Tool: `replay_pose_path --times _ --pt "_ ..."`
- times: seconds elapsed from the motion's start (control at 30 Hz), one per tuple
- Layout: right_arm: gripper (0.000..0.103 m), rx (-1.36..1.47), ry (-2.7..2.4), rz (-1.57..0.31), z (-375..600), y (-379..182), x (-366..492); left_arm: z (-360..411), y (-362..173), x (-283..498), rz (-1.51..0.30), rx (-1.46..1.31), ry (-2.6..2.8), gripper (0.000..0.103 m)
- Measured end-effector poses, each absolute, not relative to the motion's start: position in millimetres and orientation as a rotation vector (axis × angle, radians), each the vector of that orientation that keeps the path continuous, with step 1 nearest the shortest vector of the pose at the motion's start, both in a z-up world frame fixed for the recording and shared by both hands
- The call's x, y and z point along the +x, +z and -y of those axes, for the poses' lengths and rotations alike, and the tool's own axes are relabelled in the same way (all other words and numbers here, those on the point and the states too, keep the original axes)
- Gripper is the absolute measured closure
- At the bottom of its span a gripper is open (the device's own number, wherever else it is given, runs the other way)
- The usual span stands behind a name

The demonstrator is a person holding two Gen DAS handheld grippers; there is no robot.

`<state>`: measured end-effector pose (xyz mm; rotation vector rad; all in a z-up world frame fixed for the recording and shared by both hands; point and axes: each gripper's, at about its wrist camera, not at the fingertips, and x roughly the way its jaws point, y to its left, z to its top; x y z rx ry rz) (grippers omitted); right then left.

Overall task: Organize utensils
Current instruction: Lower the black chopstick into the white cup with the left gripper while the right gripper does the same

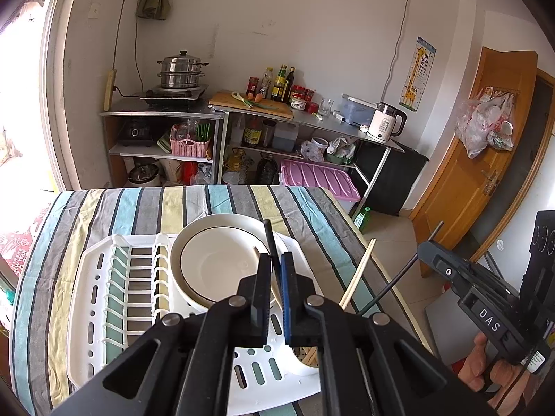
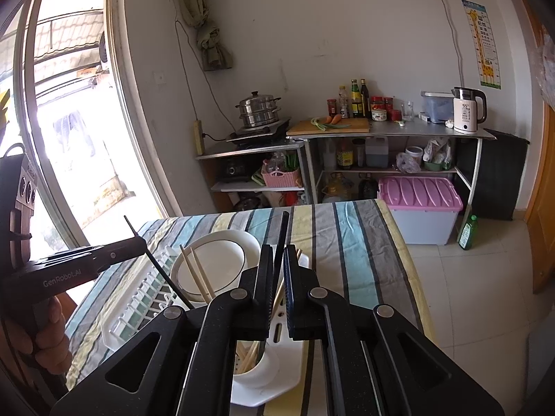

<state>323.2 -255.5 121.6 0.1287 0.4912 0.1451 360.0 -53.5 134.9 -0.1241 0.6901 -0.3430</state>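
My left gripper (image 1: 276, 260) is shut on a black chopstick (image 1: 269, 239) above the white dish rack (image 1: 104, 312); it also shows in the right wrist view (image 2: 138, 242), the stick slanting down. My right gripper (image 2: 278, 253) is shut on another black chopstick (image 2: 283, 232), above the white utensil cup (image 2: 260, 367) that holds several wooden chopsticks. The right gripper shows in the left wrist view (image 1: 425, 248) with its black stick (image 1: 399, 280). A pair of wooden chopsticks (image 2: 197, 274) leans in the white bowls (image 2: 215, 260).
The rack sits on a striped tablecloth (image 1: 225, 201). Behind are metal shelves with a steamer pot (image 1: 182, 69), bottles (image 1: 281, 83), a kettle (image 1: 385, 121) and a pink-lidded bin (image 2: 419, 190). A wooden door (image 1: 468, 173) is at right.
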Motion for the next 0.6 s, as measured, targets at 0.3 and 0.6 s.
replay_pose_path --times 0.3,0.6 --pt "0.089 0.143 0.136 -0.484 264 121 313 48 133 347 -0.665 -0.112 -0.343 0.084" --pt "0.089 0.134 0.152 -0.456 259 115 266 27 123 298 -0.621 -0.084 -0.33 0.084"
